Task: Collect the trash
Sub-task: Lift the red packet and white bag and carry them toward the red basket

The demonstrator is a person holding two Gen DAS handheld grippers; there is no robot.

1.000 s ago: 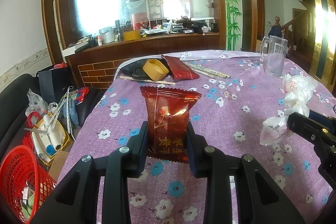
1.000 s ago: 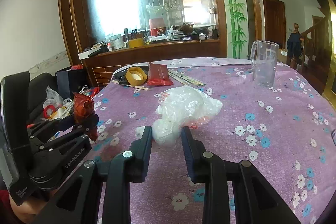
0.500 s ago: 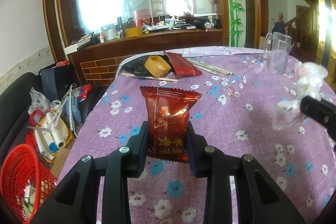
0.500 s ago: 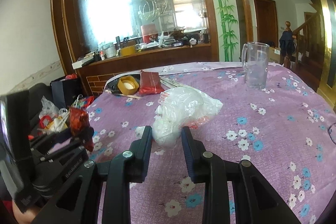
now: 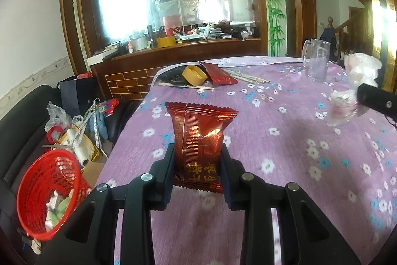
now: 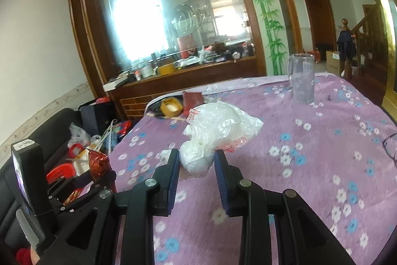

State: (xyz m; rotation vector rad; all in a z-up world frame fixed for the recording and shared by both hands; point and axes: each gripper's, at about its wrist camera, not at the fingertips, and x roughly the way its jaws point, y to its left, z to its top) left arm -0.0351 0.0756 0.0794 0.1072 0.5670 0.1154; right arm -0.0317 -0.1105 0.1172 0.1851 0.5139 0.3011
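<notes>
A: Your left tool (image 5: 197,165) pinches an upright red foil snack packet (image 5: 198,140) above the desk (image 5: 285,153); your right tool (image 6: 196,165) pinches a crumpled white plastic bag (image 6: 218,133).

B: Containers?

A: A red basket (image 5: 47,193) beside the desk holds scraps, fully seen only from your left wrist.

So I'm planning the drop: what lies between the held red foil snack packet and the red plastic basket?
In the left wrist view, only purple flowered tablecloth and its edge separate the red foil snack packet from the red plastic basket beside the table.
</notes>
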